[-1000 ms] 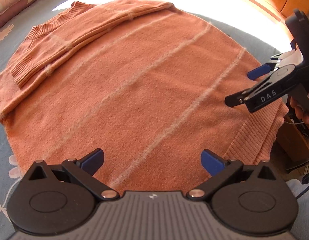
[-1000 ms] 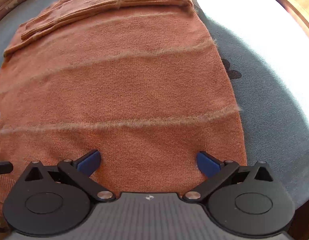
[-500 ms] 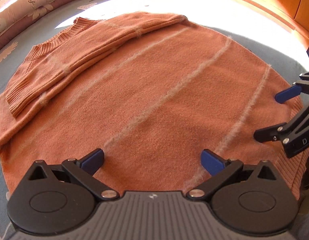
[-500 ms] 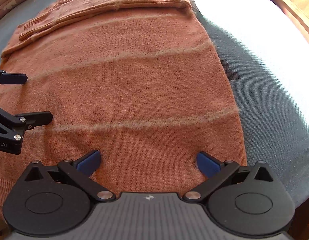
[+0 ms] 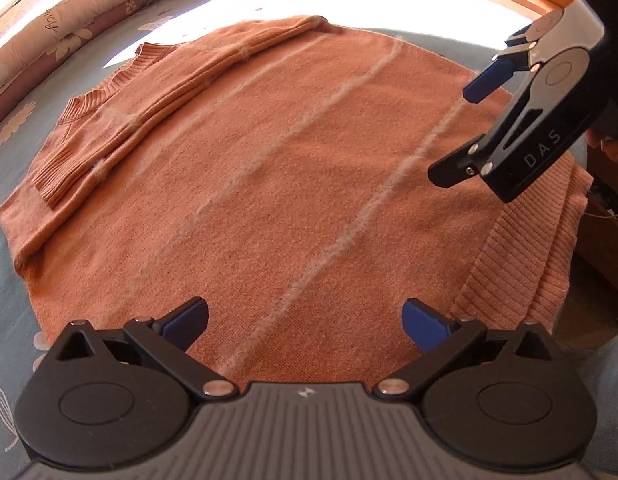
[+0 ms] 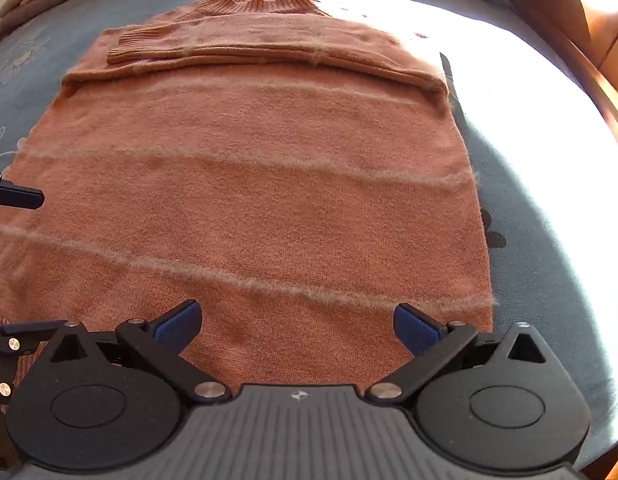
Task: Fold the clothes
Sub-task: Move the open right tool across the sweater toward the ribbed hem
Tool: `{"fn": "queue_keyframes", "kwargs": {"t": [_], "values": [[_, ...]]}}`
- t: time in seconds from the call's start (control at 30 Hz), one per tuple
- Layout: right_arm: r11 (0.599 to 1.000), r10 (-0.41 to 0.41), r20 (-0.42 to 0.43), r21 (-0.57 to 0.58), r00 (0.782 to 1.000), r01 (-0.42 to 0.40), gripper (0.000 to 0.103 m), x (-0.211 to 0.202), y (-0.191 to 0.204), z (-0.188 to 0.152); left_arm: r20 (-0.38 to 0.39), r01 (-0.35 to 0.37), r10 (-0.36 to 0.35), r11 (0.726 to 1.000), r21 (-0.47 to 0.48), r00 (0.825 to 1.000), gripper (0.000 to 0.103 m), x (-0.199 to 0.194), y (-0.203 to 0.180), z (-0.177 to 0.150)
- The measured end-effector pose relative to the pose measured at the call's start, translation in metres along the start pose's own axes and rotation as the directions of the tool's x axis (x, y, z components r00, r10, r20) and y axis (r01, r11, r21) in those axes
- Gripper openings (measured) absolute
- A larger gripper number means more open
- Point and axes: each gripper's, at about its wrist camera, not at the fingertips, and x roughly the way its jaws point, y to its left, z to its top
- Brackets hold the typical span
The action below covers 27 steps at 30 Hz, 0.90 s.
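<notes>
An orange sweater (image 5: 269, 180) with pale stripes lies flat on the bed, its sleeves folded across the chest near the ribbed collar (image 6: 253, 2). My left gripper (image 5: 305, 318) hovers open above the sweater's left side edge, holding nothing. My right gripper (image 6: 297, 322) stands open over the hem end, also with nothing in it. The left wrist view shows the right gripper (image 5: 463, 126) raised above the hem corner, jaws apart. The left gripper (image 6: 23, 262) pokes in at the right wrist view's left edge. The ribbed hem (image 5: 521, 256) droops over the bed's edge.
The bed cover (image 6: 549, 208) is blue-grey with a flower print, part in bright sunlight. A floral pillow or quilt (image 5: 69, 24) lies along the far side. A wooden frame (image 6: 605, 88) borders the bed. A hand (image 5: 609, 146) shows behind the right gripper.
Both grippers have risen and drawn back, so more of the sweater and its collar shows. In the left wrist view the right gripper dipped low, then came up higher. The sweater has not moved.
</notes>
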Motion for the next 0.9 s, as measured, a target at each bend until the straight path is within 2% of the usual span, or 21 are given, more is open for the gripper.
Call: {"fn": "queue_keyframes", "kwargs": {"t": [0.13, 0.2, 0.33, 0.5, 0.6, 0.77, 0.83, 0.9], "values": [[0.998, 0.019, 0.021, -0.052, 1.0, -0.018, 0.103, 0.014, 0.02, 0.015, -0.022, -0.005, 0.005, 1.0, 0.001, 1.0, 0.102, 0.004, -0.003, -0.003], [0.999, -0.005, 0.052, -0.05, 0.999, 0.008, 0.103, 0.019, 0.021, 0.021, -0.029, -0.002, 0.002, 1.0, 0.0, 1.0, 0.102, 0.004, -0.004, -0.006], [0.997, -0.077, 0.017, -0.015, 0.997, 0.077, 0.103, 0.024, 0.008, 0.015, -0.04, 0.007, -0.007, 1.0, -0.003, 0.999, 0.102, 0.004, -0.003, -0.012], [0.995, -0.017, -0.097, 0.1, 0.995, 0.027, 0.103, 0.008, -0.017, -0.027, -0.07, 0.019, -0.018, 1.0, 0.008, 0.997, 0.102, -0.001, -0.002, -0.02], [0.993, -0.016, -0.138, 0.111, 0.99, 0.032, 0.103, 0.002, -0.021, -0.043, -0.082, 0.023, -0.02, 0.999, 0.029, 0.996, 0.102, -0.004, -0.003, -0.024], [0.997, -0.024, -0.116, 0.066, 0.993, 0.032, 0.103, -0.002, -0.01, -0.038, -0.019, 0.05, -0.048, 0.996, 0.075, 0.999, 0.102, -0.015, -0.011, -0.013], [0.999, -0.014, -0.092, 0.027, 0.996, 0.017, 0.103, -0.006, -0.001, -0.035, -0.023, 0.054, -0.052, 0.995, 0.084, 0.998, 0.102, -0.011, -0.017, -0.013], [1.0, 0.014, -0.104, 0.01, 0.995, -0.013, 0.103, -0.006, 0.002, -0.036, -0.055, 0.06, -0.055, 0.994, 0.091, 0.997, 0.102, -0.003, -0.022, -0.016]]}}
